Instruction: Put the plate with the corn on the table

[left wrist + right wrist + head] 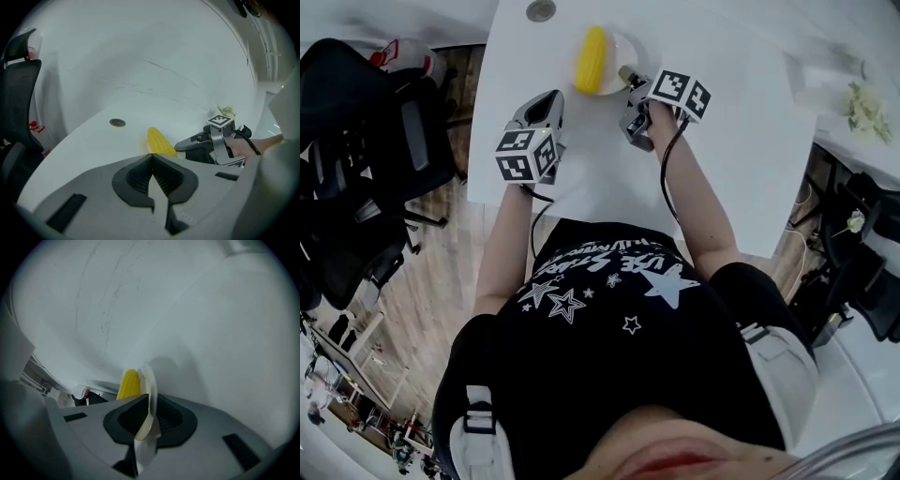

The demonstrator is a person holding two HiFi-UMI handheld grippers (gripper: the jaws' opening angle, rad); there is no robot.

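right gripper: you're pinching the plate by its rim, so the corn rides along | plate: at the worktop's far end, can't tell if it's touching down | left gripper: pressed together, empty, parked nearby

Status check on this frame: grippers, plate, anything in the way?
Right gripper shut on plate rim. Left gripper shut, empty, held apart. Corn lying on plate, over white table. Only a round table hole nearby, clear of plate.
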